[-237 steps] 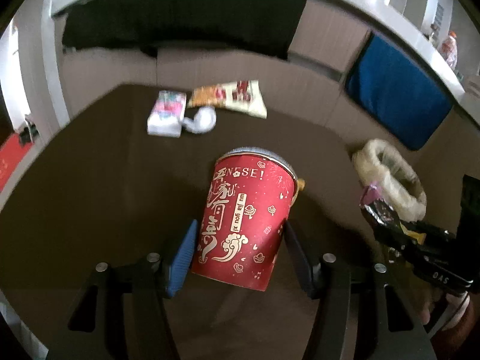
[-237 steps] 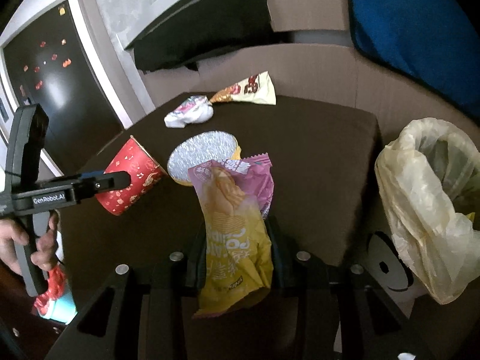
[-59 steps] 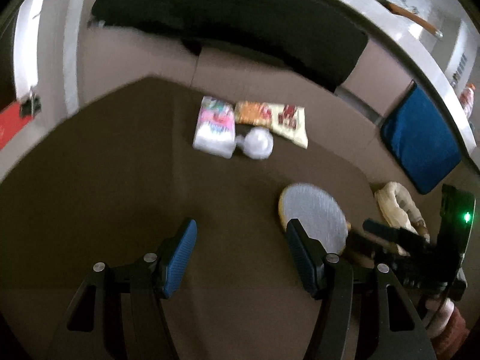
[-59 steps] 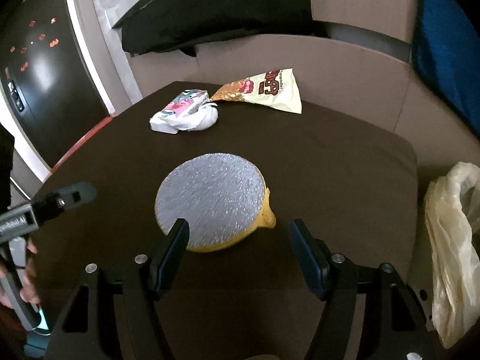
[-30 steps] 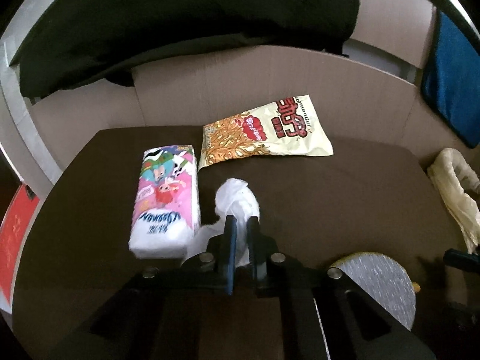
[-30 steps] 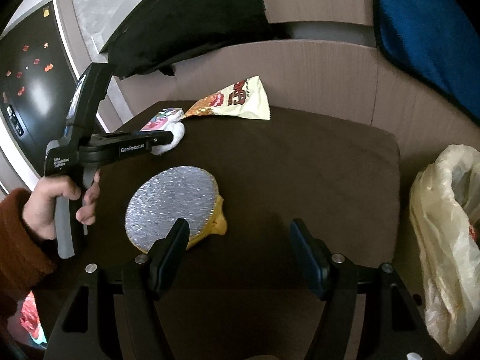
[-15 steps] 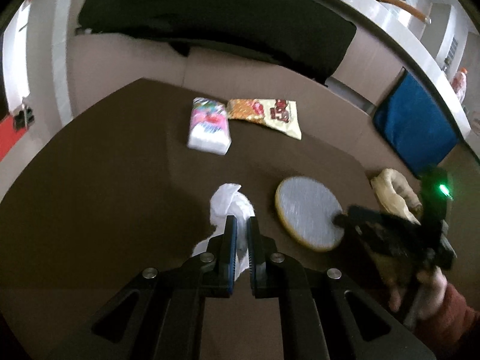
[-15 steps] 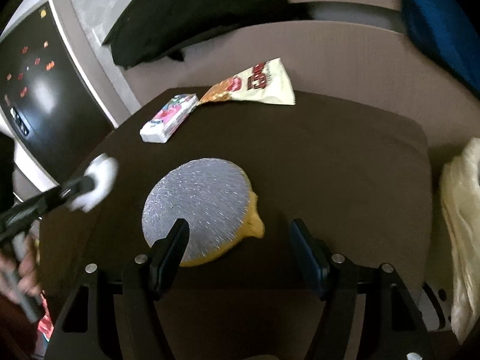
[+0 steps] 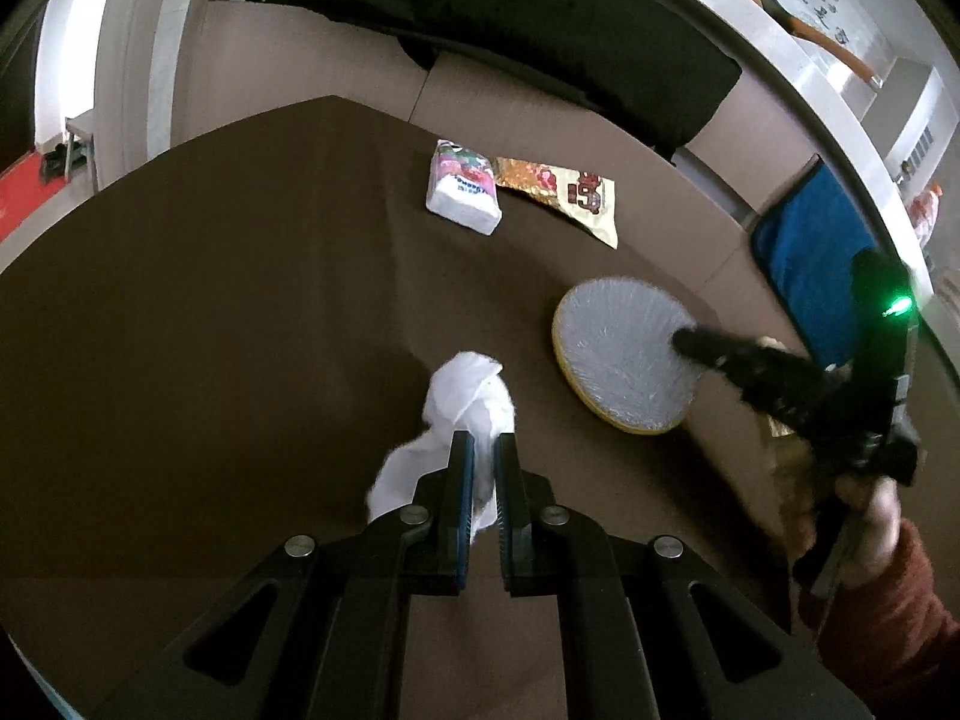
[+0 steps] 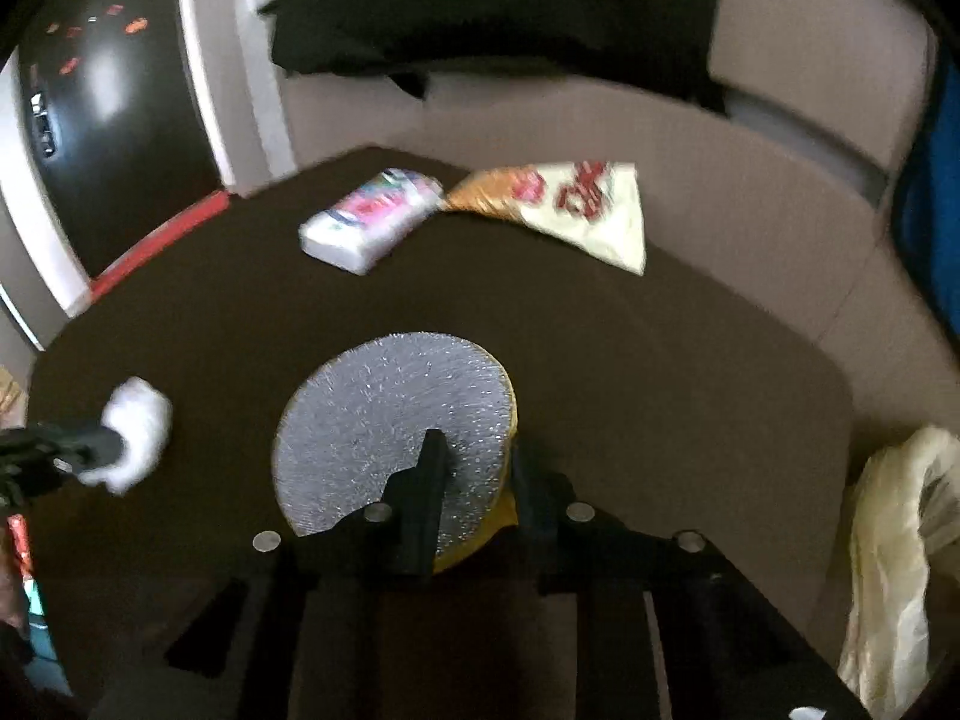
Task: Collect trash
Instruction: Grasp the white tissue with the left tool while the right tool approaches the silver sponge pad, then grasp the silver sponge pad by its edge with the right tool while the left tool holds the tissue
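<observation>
One crumpled white tissue (image 9: 465,396) sits pinched in the left hand-held gripper (image 9: 485,450), whose jaws are clamped tight on it, held over the near part of the dark brown desk (image 9: 210,300). One round foil lid (image 10: 393,429) with a yellow rim lies at the middle of the desk, and the right hand-held gripper (image 10: 471,456) has its jaws closing on the lid's near edge, one finger over the foil face and the other at the rim. At the far edge lie two more items, touching: one pink tissue pack (image 9: 463,187) and one cream snack bag (image 9: 564,195). One yellowish plastic bag (image 10: 894,546) hangs off the desk's right side. A hand (image 9: 873,525) in a rust sleeve grips the right tool's handle.
</observation>
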Demonstrator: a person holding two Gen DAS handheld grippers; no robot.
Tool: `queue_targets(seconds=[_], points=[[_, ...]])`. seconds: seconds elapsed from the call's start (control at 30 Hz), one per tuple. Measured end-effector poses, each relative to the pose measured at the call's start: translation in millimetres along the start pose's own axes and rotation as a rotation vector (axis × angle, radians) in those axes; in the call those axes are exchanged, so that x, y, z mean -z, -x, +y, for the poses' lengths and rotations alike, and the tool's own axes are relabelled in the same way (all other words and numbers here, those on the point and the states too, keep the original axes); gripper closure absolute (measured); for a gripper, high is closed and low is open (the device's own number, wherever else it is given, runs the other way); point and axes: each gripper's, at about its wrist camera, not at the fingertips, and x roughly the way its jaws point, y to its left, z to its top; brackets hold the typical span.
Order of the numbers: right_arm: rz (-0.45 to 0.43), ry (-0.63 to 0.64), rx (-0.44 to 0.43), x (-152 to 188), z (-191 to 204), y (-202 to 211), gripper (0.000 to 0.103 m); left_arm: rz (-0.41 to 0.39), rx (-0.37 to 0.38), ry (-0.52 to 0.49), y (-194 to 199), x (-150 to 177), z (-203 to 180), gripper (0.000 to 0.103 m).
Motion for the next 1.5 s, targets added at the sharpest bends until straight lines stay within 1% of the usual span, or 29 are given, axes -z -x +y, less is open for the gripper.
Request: queue_targets(seconds=[0.07,0.1,0.2,0.3,0.37,0.43,0.5,0.57,0.7,0.77,0.83,0.87,0.93,1.0,1.03,1.07,1.1,1.13,1.17,1.2,1.27,1.3,1.33,1.37,1.43,1.5], points=[[-0.029,0.028,-0.002,-4,11,13,0.087,0.003,0.001,0.008,2,3,2,0.096],[-0.041,0.039,-0.019,-6,17,19,0.087,0.004,0.0,0.014,3,5,4,0.096],[-0.058,0.063,-0.088,-11,39,32,0.087,0.002,0.006,0.03,6,10,7,0.096],[-0.042,0.069,-0.166,-12,56,35,0.087,-0.004,0.011,0.041,10,14,12,0.096],[-0.023,0.077,-0.232,-12,69,32,0.087,-0.008,0.01,0.051,14,17,17,0.096],[-0.007,0.079,-0.287,-10,79,29,0.083,-0.01,0.007,0.058,17,19,22,0.096],[0.004,0.076,-0.3,-9,85,23,0.079,-0.01,0.002,0.07,19,21,28,0.096],[0.021,0.052,-0.324,-9,89,17,0.069,-0.009,0.001,0.077,21,22,32,0.096],[0.048,-0.016,-0.407,-14,93,-1,0.064,-0.014,0.001,0.076,25,24,36,0.096],[0.075,-0.042,-0.441,-15,93,-11,0.059,-0.016,0.001,0.08,26,24,38,0.096],[0.107,-0.077,-0.468,-15,93,-25,0.059,-0.02,-0.002,0.086,27,24,39,0.096],[0.117,-0.081,-0.469,-14,93,-30,0.068,-0.021,-0.004,0.088,28,25,39,0.096],[0.116,-0.078,-0.454,-14,93,-31,0.085,-0.024,0.0,0.095,31,26,41,0.096],[0.102,-0.098,-0.464,-15,85,-25,0.086,-0.024,0.025,0.108,36,26,42,0.094],[0.091,-0.103,-0.451,-16,79,-20,0.087,-0.024,0.04,0.115,38,25,42,0.093],[0.078,-0.104,-0.432,-17,72,-14,0.087,-0.025,0.055,0.119,40,25,42,0.089],[0.066,-0.107,-0.409,-17,64,-6,0.087,-0.032,0.072,0.12,44,24,41,0.081],[0.05,-0.112,-0.376,-17,54,4,0.087,-0.042,0.084,0.114,49,24,40,0.076],[0.033,-0.11,-0.334,-16,43,14,0.087,-0.052,0.089,0.109,52,23,38,0.067],[0.02,-0.102,-0.297,-16,37,22,0.087,-0.06,0.09,0.106,55,22,37,0.064],[-0.017,-0.061,-0.173,-14,25,44,0.087,-0.088,0.069,0.112,62,20,36,0.062],[-0.031,-0.035,-0.112,-14,20,51,0.087,-0.101,0.045,0.117,64,18,37,0.061],[-0.042,-0.015,-0.072,-15,17,57,0.087,-0.127,0.0,0.125,67,16,38,0.061],[-0.05,-0.001,-0.045,-14,15,60,0.087,-0.151,-0.041,0.137,68,15,40,0.061],[-0.052,0.026,-0.009,-11,18,61,0.087,-0.176,-0.093,0.176,69,11,46,0.061],[-0.044,0.047,-0.001,-6,23,54,0.087,-0.174,-0.096,0.217,70,10,53,0.061]])
